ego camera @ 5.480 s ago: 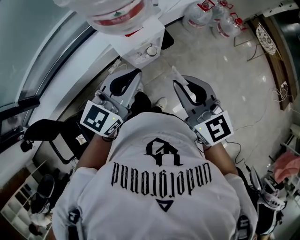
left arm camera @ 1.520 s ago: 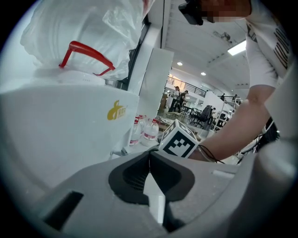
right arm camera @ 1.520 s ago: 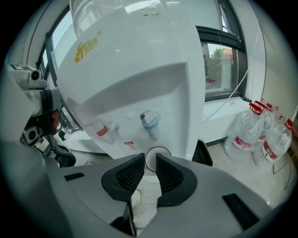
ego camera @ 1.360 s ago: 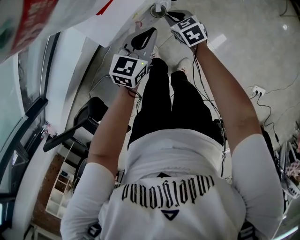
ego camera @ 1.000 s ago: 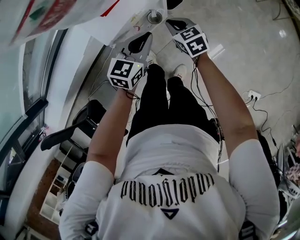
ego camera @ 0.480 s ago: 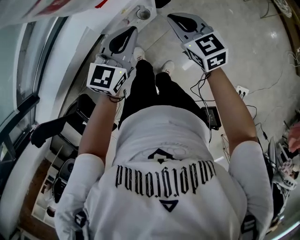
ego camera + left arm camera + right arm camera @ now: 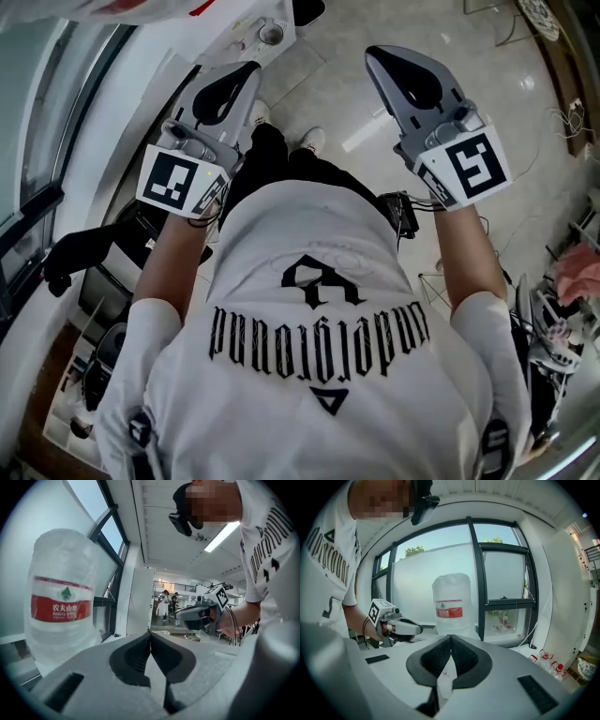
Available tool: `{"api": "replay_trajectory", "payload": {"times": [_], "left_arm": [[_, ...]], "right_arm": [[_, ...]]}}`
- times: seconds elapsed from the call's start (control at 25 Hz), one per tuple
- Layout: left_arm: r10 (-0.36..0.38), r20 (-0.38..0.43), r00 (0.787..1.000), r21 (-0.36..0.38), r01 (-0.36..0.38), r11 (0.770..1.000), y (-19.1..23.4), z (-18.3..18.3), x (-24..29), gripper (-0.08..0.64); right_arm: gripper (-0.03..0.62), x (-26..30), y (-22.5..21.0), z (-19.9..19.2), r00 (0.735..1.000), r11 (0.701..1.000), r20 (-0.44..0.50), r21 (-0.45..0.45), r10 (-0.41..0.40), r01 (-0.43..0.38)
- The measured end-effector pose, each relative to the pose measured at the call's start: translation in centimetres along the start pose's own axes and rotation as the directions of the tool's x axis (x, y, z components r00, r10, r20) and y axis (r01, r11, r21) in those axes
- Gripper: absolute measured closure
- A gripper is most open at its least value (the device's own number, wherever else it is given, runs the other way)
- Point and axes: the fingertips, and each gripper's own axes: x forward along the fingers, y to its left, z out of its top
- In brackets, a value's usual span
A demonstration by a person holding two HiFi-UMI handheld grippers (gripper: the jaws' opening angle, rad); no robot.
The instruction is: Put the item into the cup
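Head view shows the left gripper (image 7: 249, 71) at 11 o'clock and the right gripper (image 7: 377, 56) at 1 o'clock, well apart, each with its jaws pressed together. The cup (image 7: 271, 35) stands at 12 o'clock on a white dispenser (image 7: 236, 39); what it contains is too small to tell.

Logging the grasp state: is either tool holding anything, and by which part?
Nothing is held. The left tool and the right tool are both closed tip to tip, empty.
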Motion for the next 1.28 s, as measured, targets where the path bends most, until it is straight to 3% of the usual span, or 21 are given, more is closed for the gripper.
{"api": "replay_trajectory", "payload": {"times": [0.24, 0.4, 0.68, 0.92, 1.28], "left_arm": [[-0.013, 0.052, 0.999, 0.024, 0.012, 1.000, -2.6, 5.0, -1.8, 0.543], [0.020, 0.091, 0.996, 0.010, -0.021, 1.000, -3.1, 8.0, -3.1, 0.544], [0.001, 0.178, 0.984, -0.002, -0.001, 1.000, -4.9, 13.4, -4.7, 0.545], [0.031, 0.183, 0.983, 0.008, -0.033, 0.999, -6.4, 14.8, -6.1, 0.545], [0.105, 0.140, 0.984, -0.032, -0.102, 0.994, -7.1, 13.1, -10.1, 0.545]], "right_arm": [[0.577, -4.9, 1.3, 5.4, 0.997, 0.998, 0.071, -0.058, -0.023, 0.028], [0.577, -7.4, 2.4, 7.2, 0.993, 0.997, 0.113, -0.057, -0.042, 0.049], [0.577, -11.4, 2.9, 10.6, 0.976, 0.994, 0.197, -0.043, -0.095, 0.105], [0.577, -12.9, 3.7, 11.4, 0.972, 0.996, 0.225, -0.028, -0.074, 0.082], [0.577, -10.9, 6.8, 11.0, 0.976, 0.999, 0.214, -0.024, 0.031, -0.026]]}}
